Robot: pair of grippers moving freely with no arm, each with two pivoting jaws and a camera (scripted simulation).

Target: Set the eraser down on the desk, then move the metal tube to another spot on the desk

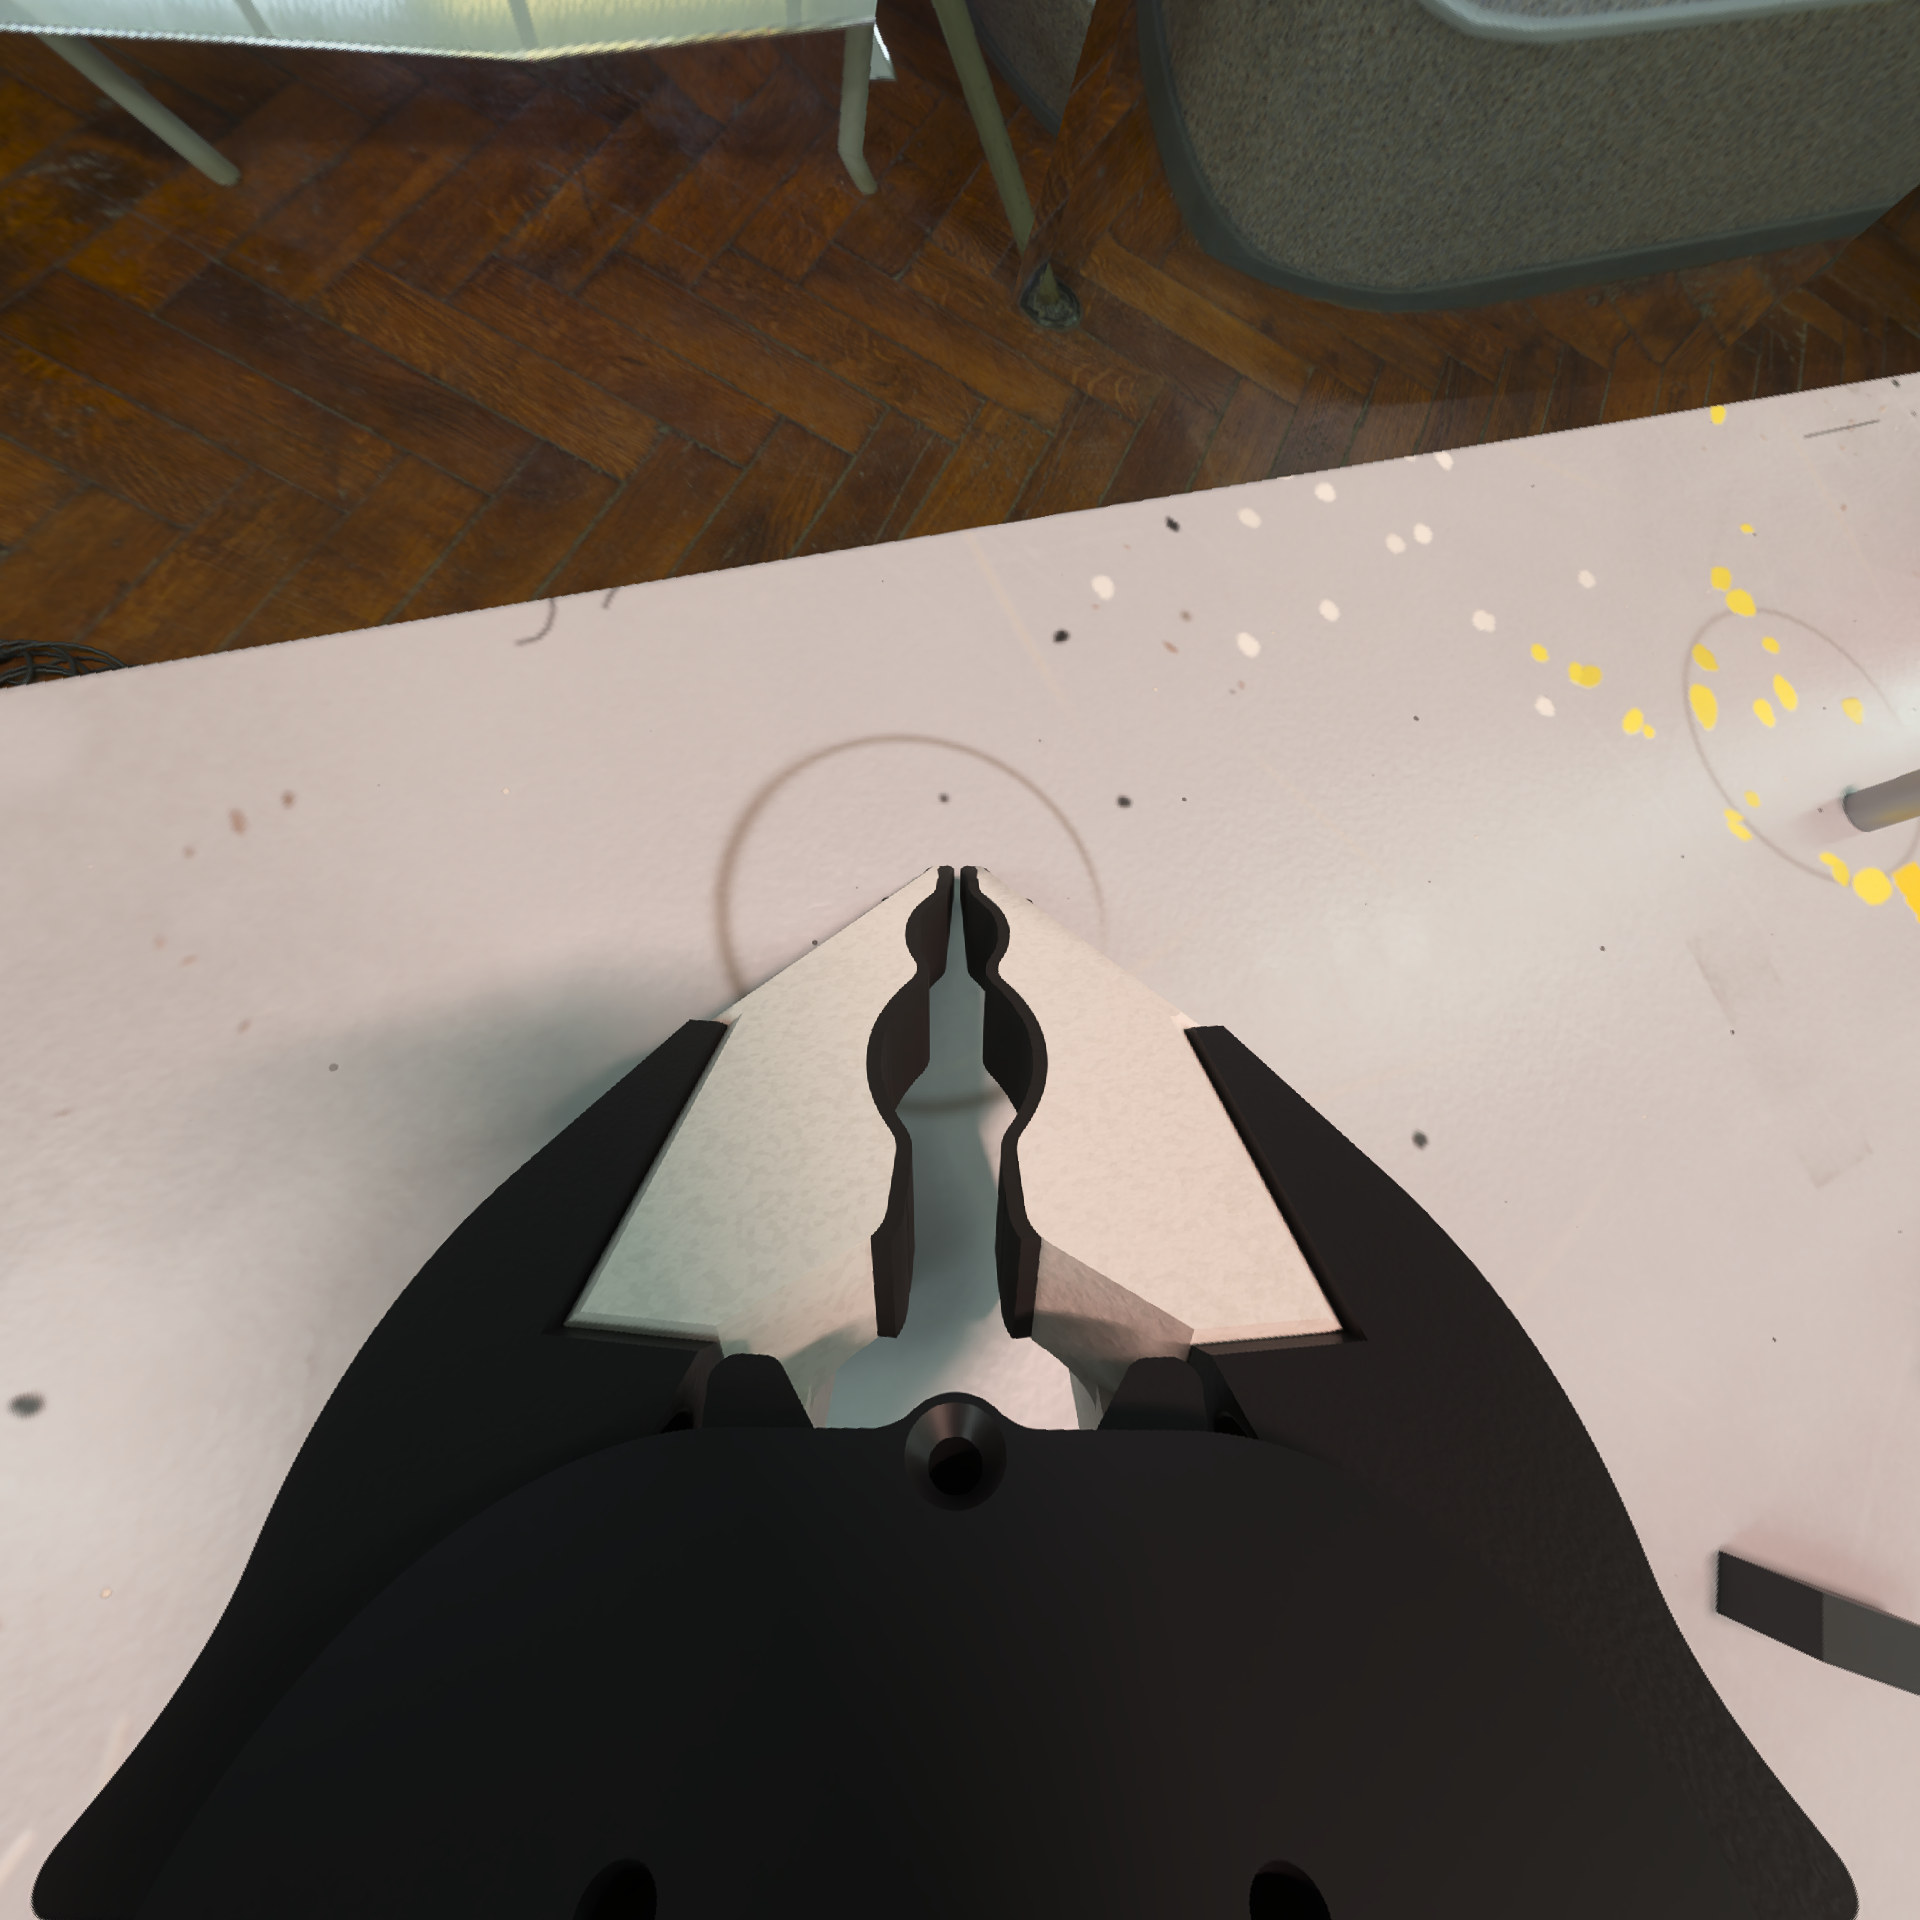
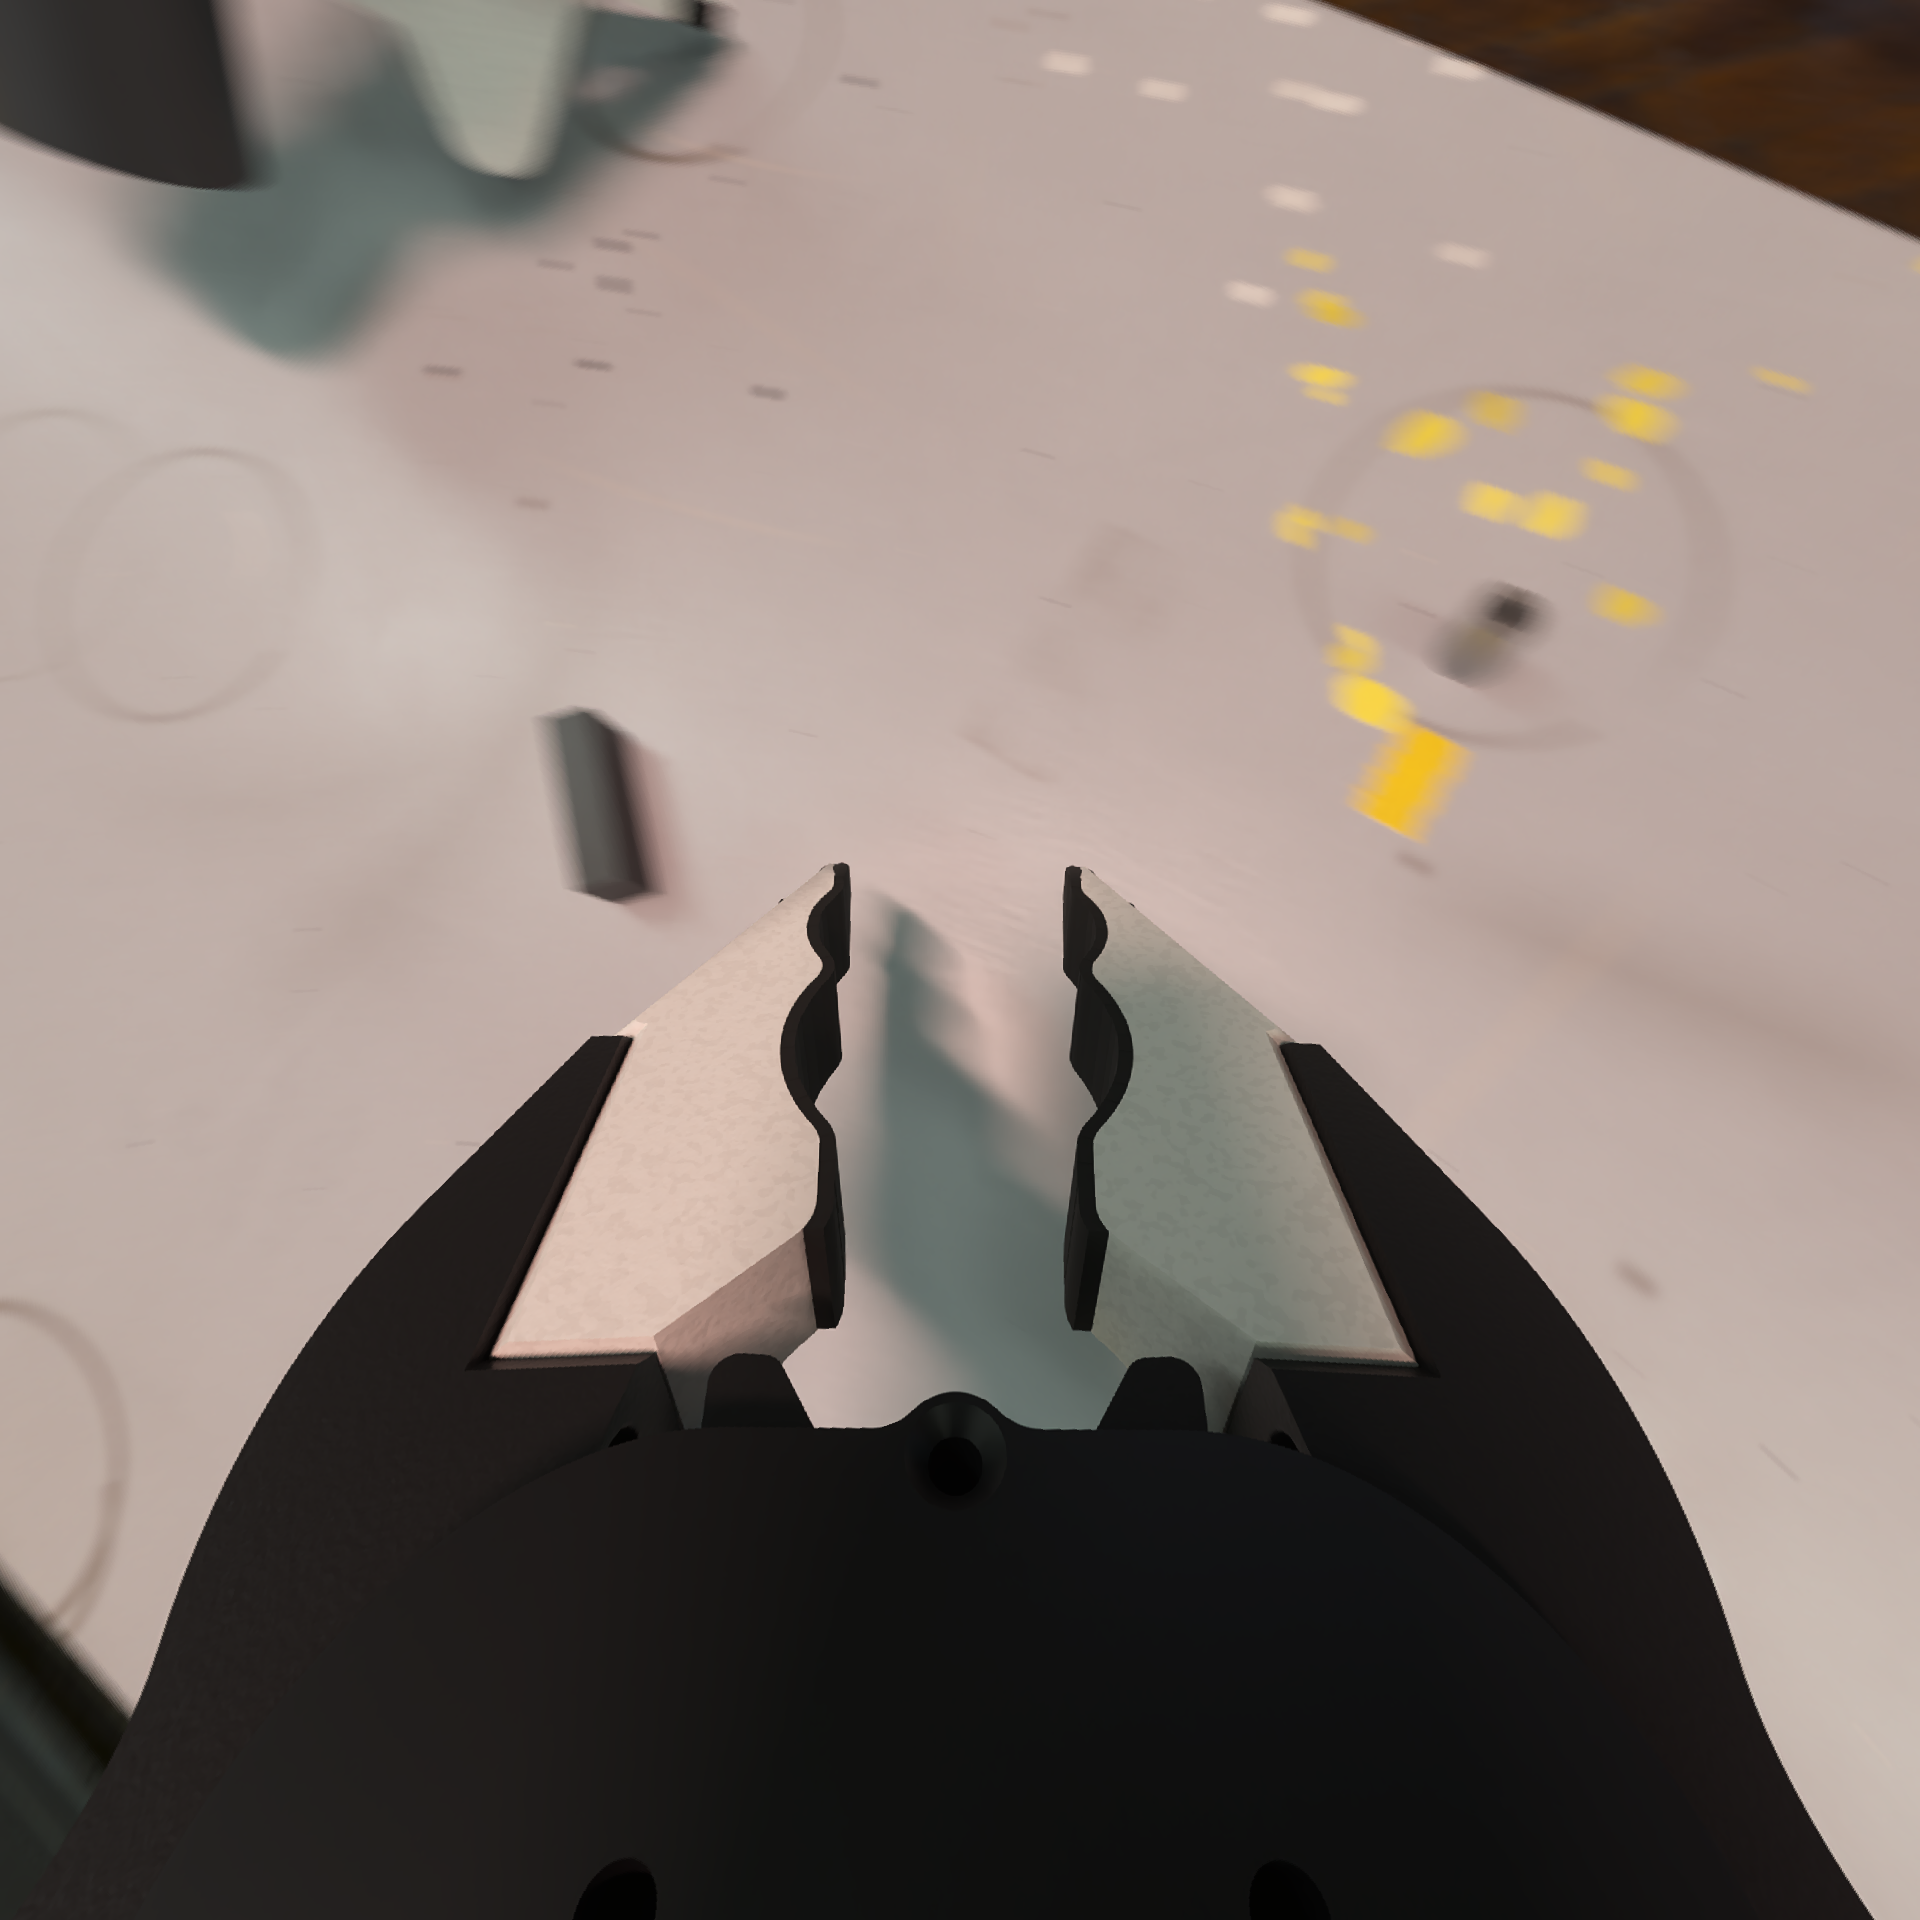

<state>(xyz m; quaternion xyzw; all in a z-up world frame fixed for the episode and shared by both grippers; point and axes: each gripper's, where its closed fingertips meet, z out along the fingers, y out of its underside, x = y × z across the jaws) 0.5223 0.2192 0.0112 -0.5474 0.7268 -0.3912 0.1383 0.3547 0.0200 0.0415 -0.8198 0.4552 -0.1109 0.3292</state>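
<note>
A dark grey eraser (image 2: 597,805) lies flat on the pale desk (image 2: 935,468), just ahead and left of my right gripper (image 2: 956,883), which is open and empty. The view is motion-blurred. The small metal tube (image 2: 1486,629) lies farther off to the right, inside a faint ring mark among yellow paint spots. My left gripper (image 1: 956,873) is shut on nothing, with its tips over a brown ring mark on the desk (image 1: 416,935). In the left wrist view the tube's end (image 1: 1881,805) shows at the right edge and the eraser (image 1: 1818,1631) at the lower right.
The desk's far edge (image 1: 727,582) runs across the left wrist view, with a wooden herringbone floor (image 1: 520,364), chair legs (image 1: 857,114) and a grey upholstered seat (image 1: 1507,135) beyond it. The other gripper (image 2: 499,94) shows blurred at the top left of the right wrist view.
</note>
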